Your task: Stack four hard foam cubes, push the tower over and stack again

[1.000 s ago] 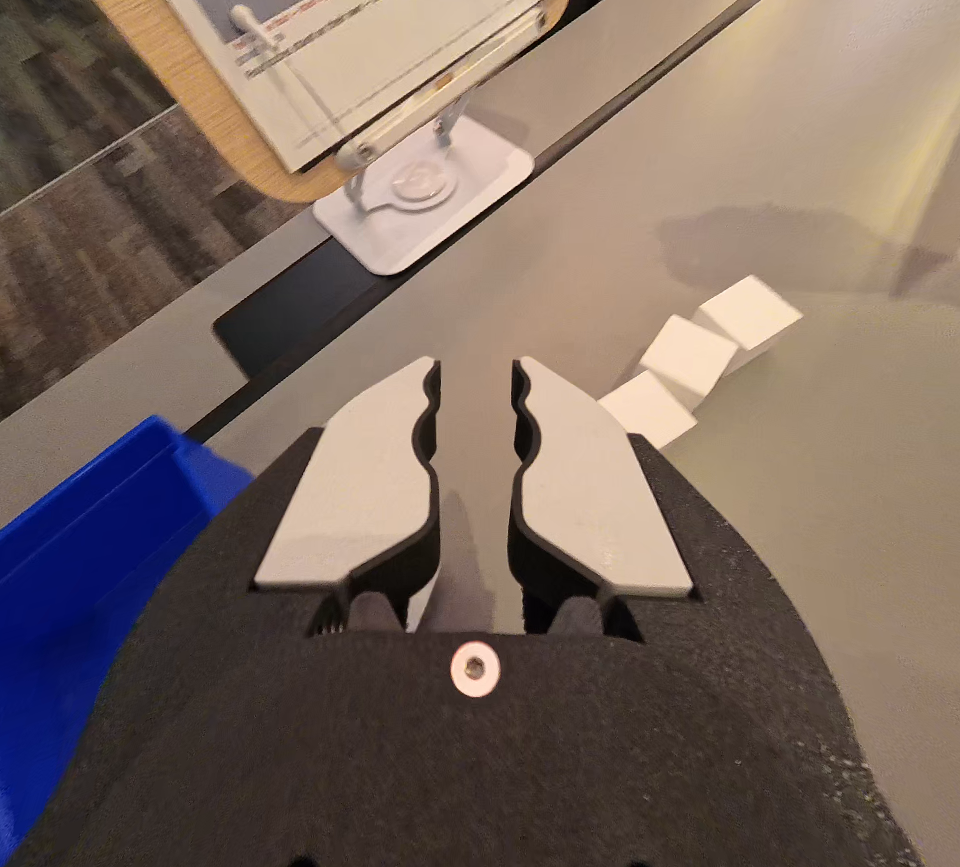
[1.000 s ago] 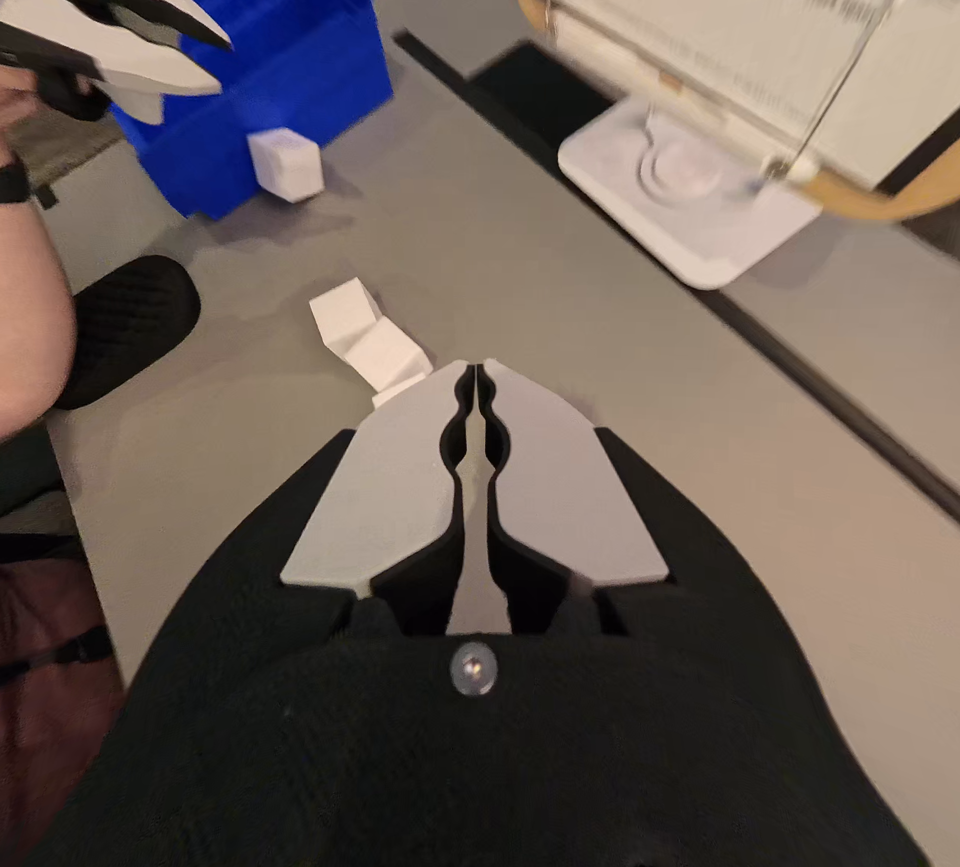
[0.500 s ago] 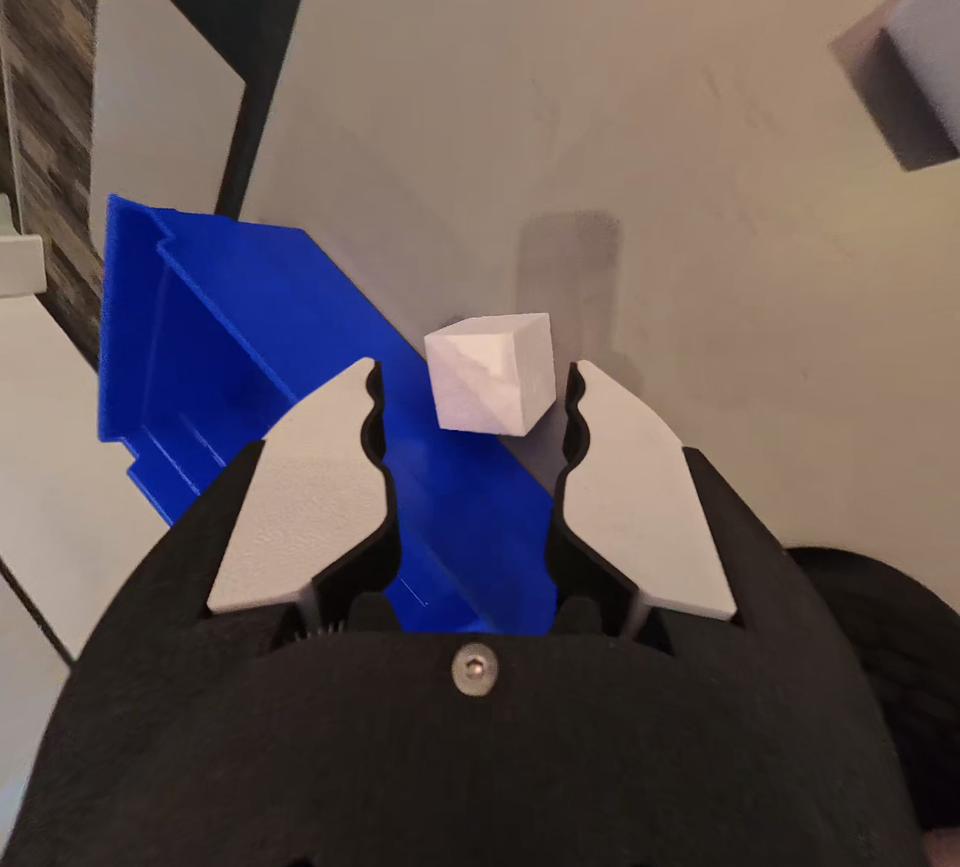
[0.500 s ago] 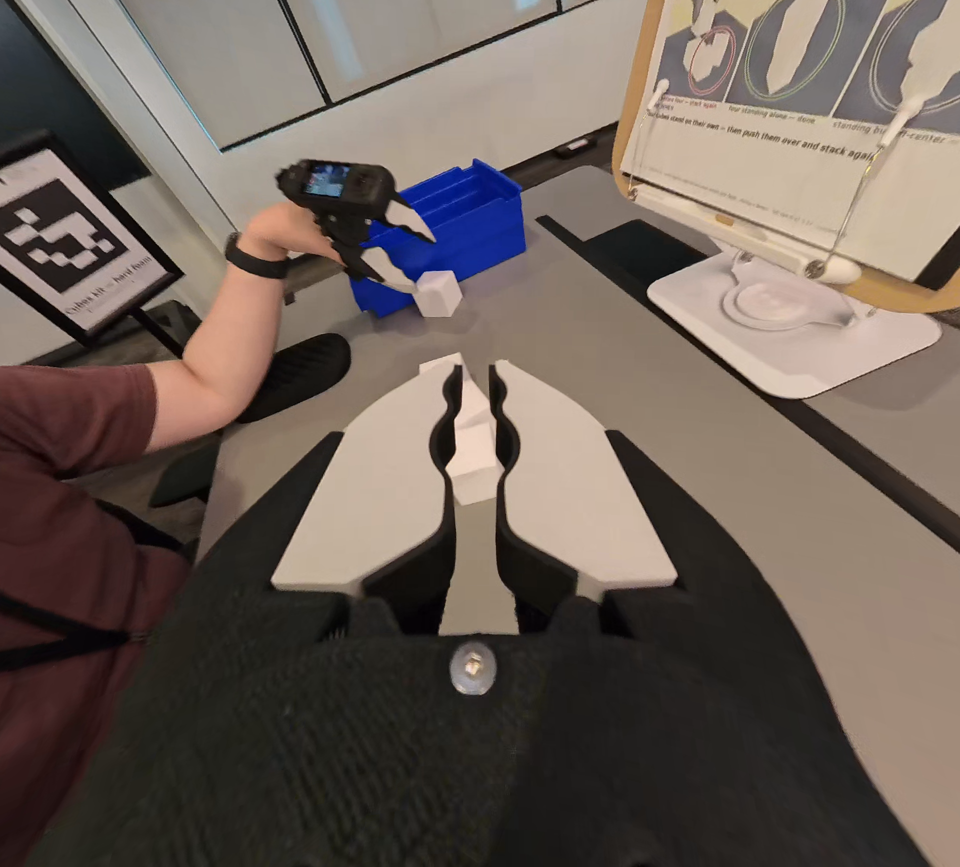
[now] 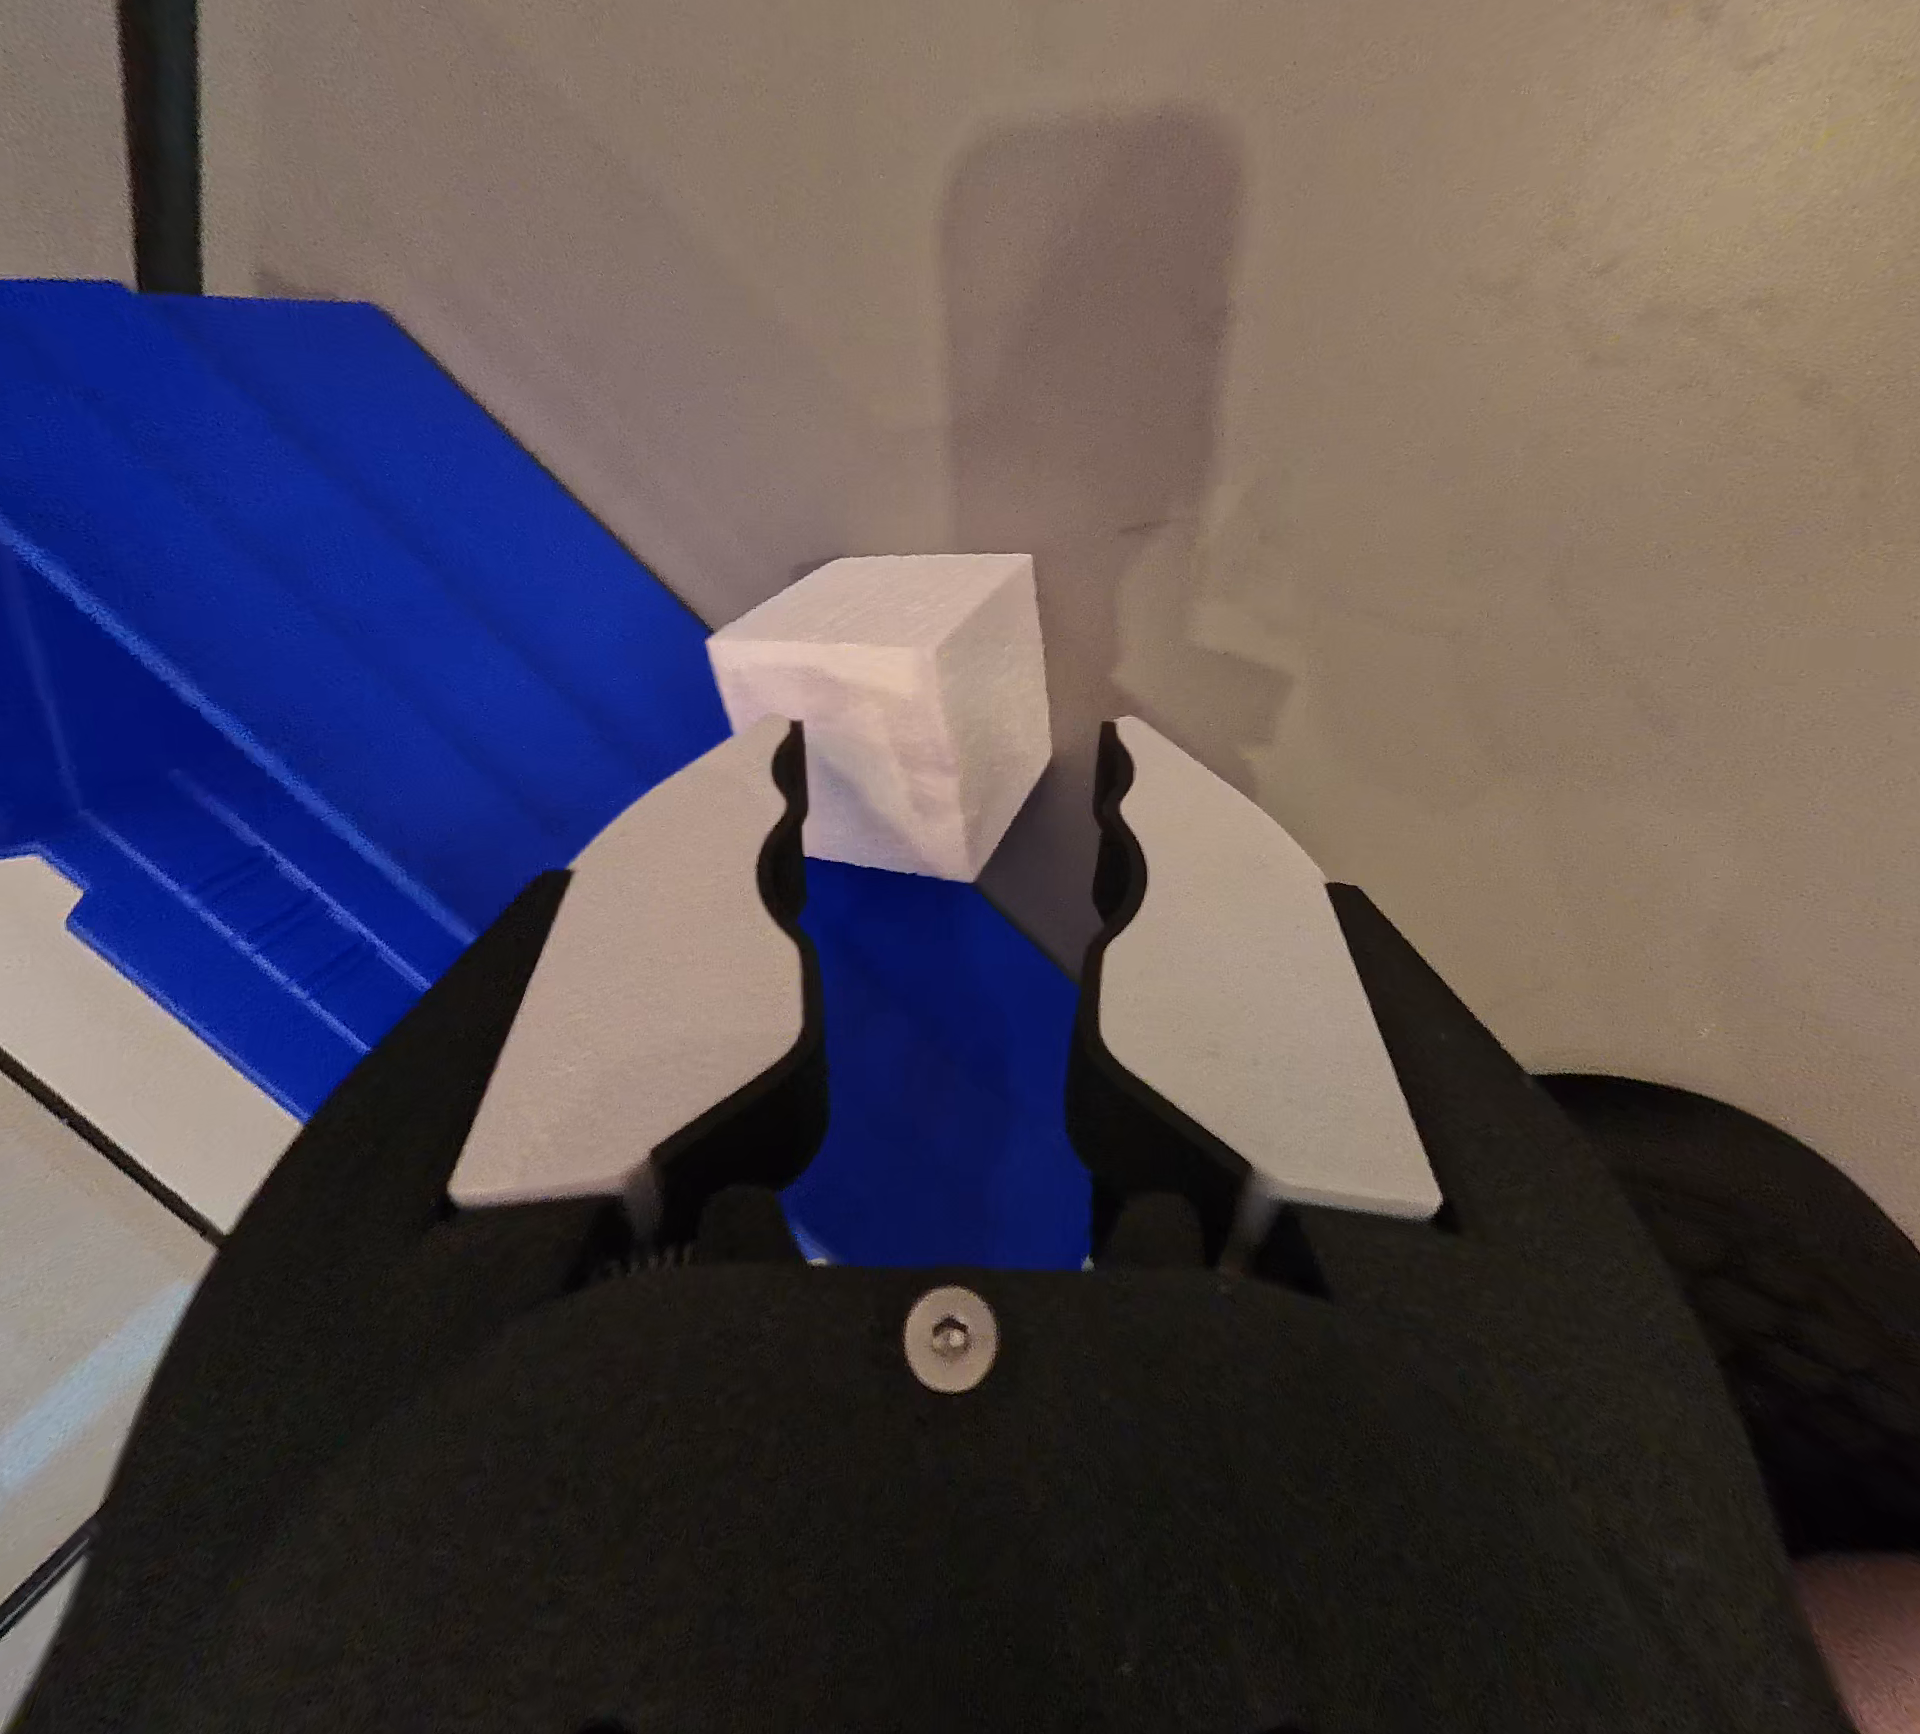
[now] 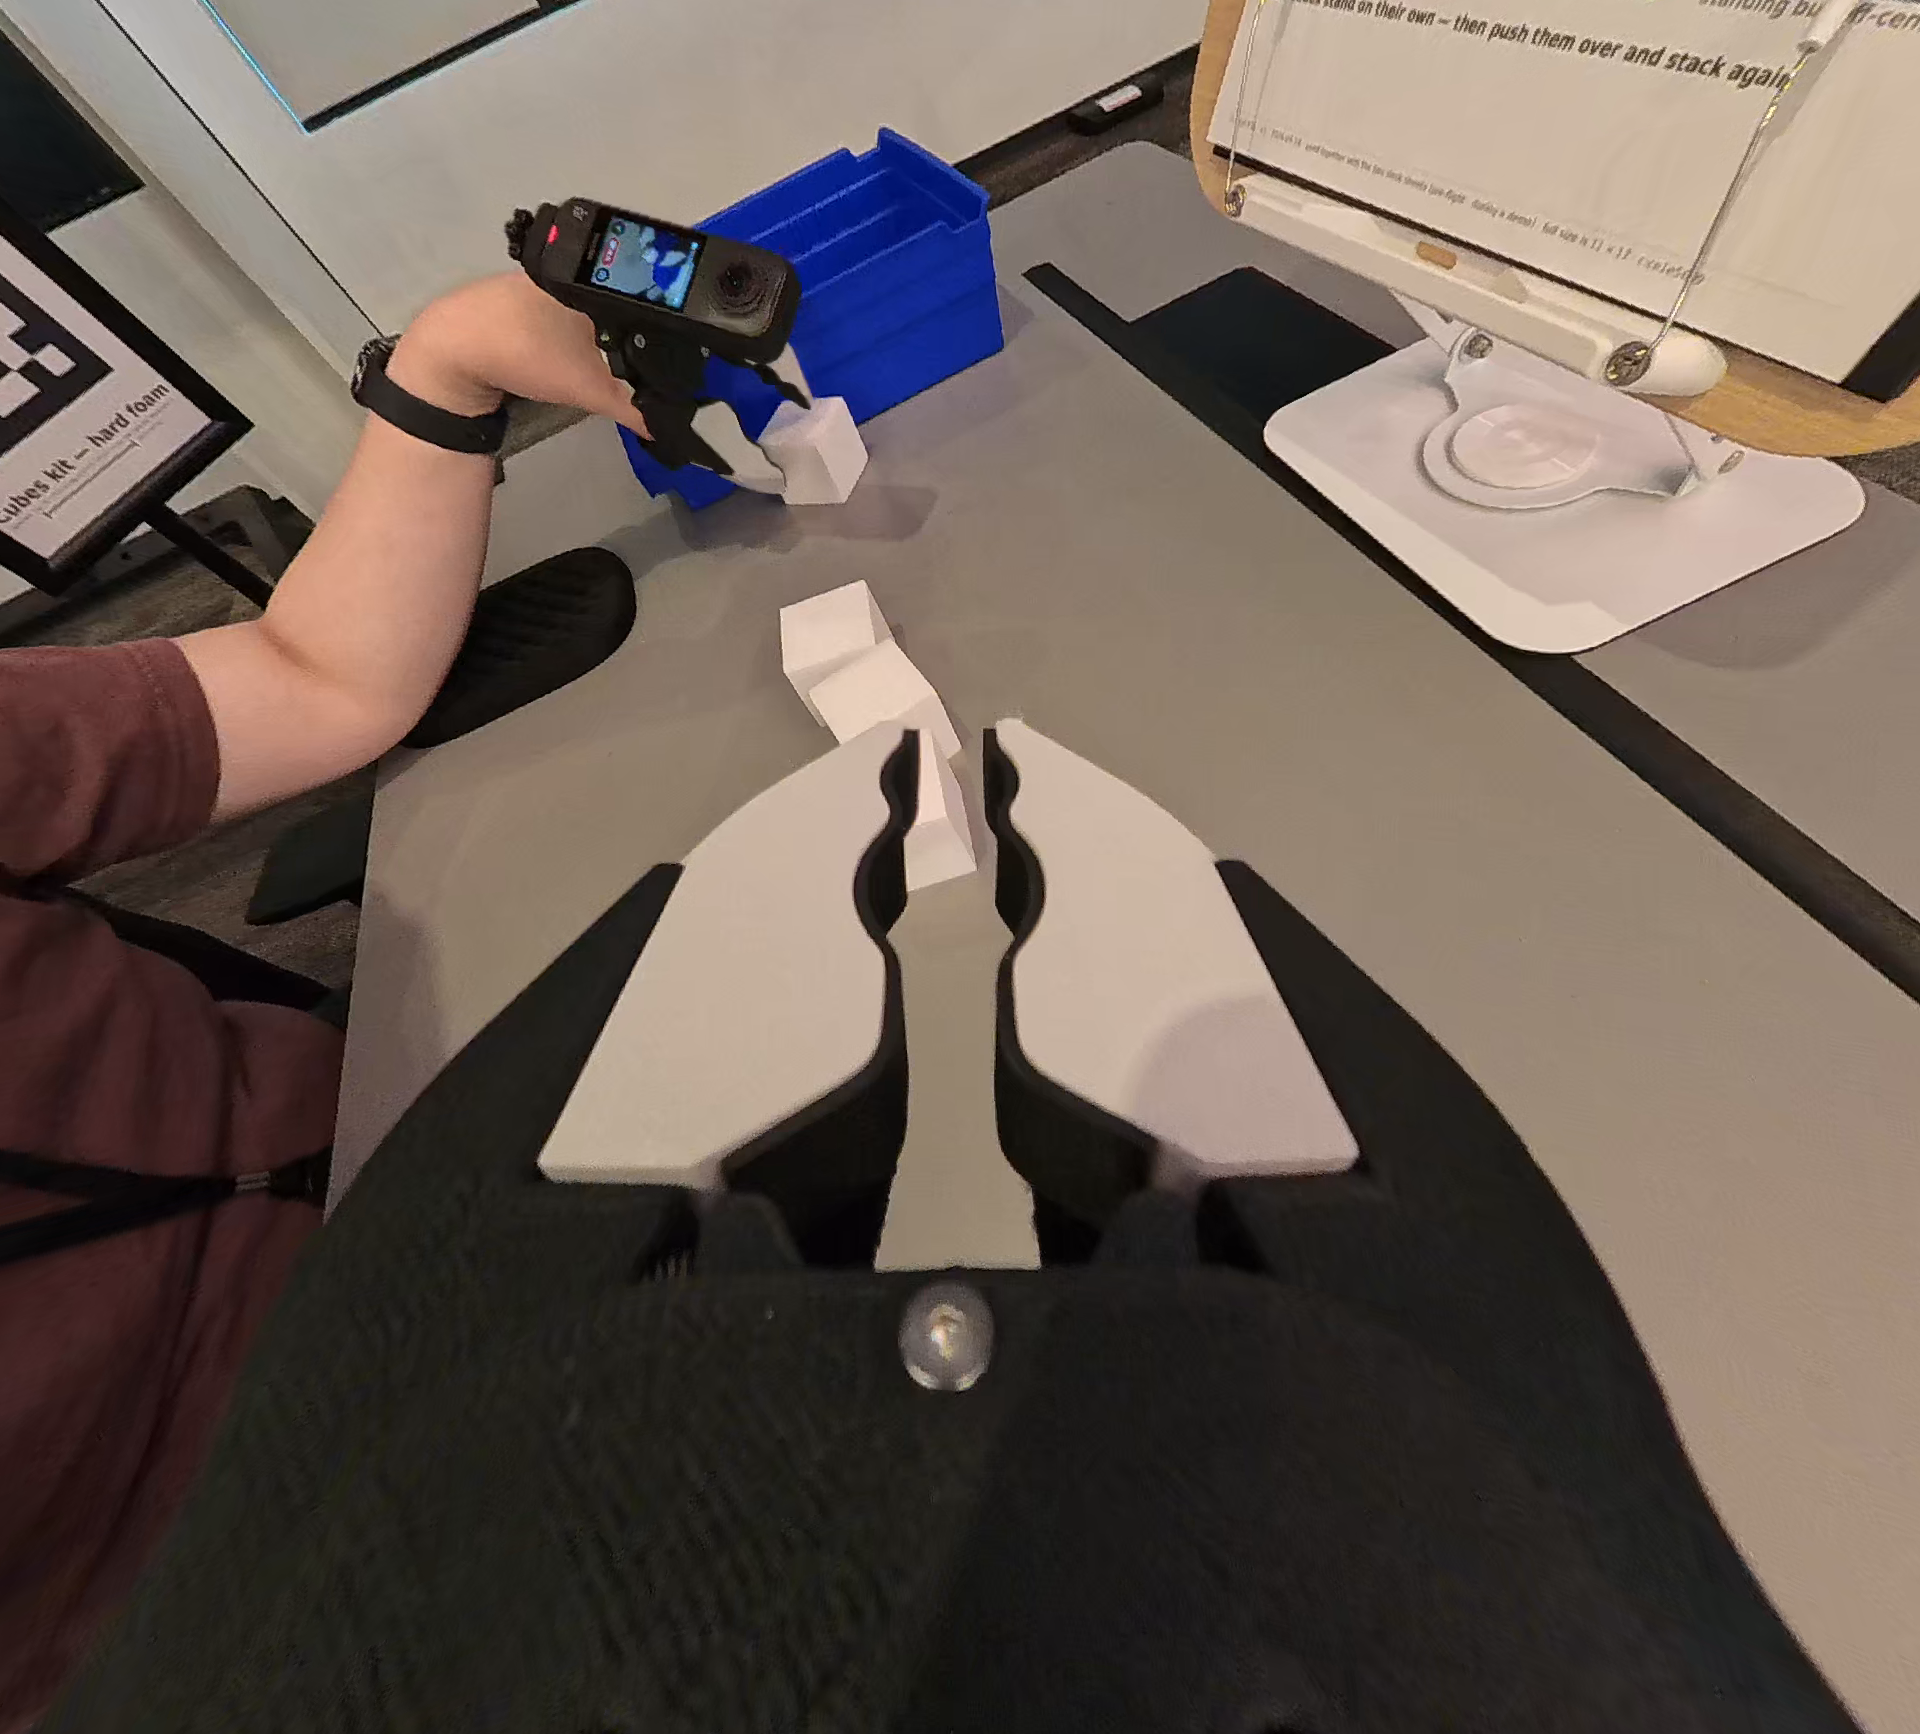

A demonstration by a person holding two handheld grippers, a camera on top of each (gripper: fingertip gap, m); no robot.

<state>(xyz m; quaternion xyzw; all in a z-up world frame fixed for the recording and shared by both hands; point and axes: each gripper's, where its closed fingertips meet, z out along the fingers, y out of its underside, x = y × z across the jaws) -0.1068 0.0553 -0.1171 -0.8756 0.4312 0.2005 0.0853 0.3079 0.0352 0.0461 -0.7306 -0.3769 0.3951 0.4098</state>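
Observation:
A white foam cube (image 5: 894, 708) lies on the grey table (image 5: 1455, 334) against the blue bin (image 5: 312, 645). My left gripper (image 5: 948, 734) is open, its tips on either side of the cube's near end, not closed on it. In the right wrist view the same left gripper (image 6: 769, 448) sits at that cube (image 6: 826, 453) by the bin (image 6: 883, 282). Three more white cubes lie touching in a row: far (image 6: 831, 635), middle (image 6: 878, 697), near (image 6: 940, 827). My right gripper (image 6: 953, 734) hovers over the near one, jaws a narrow gap apart, holding nothing.
A document stand with a white base (image 6: 1558, 489) stands at the right rear, behind a black slot (image 6: 1558, 697) across the table. A black chair armrest (image 6: 520, 635) and the person's arm (image 6: 343, 645) are at the left edge. A framed sign (image 6: 73, 437) stands far left. The gap from one gripper's tips to the other's is roughly 45 cm. My right tips are roughly 30 cm from the black slot (image 6: 1558, 697).
My left gripper swung from the cube row to the lone cube by the bin, opened wider and came closer. My right gripper went from shut to slightly open over the row.

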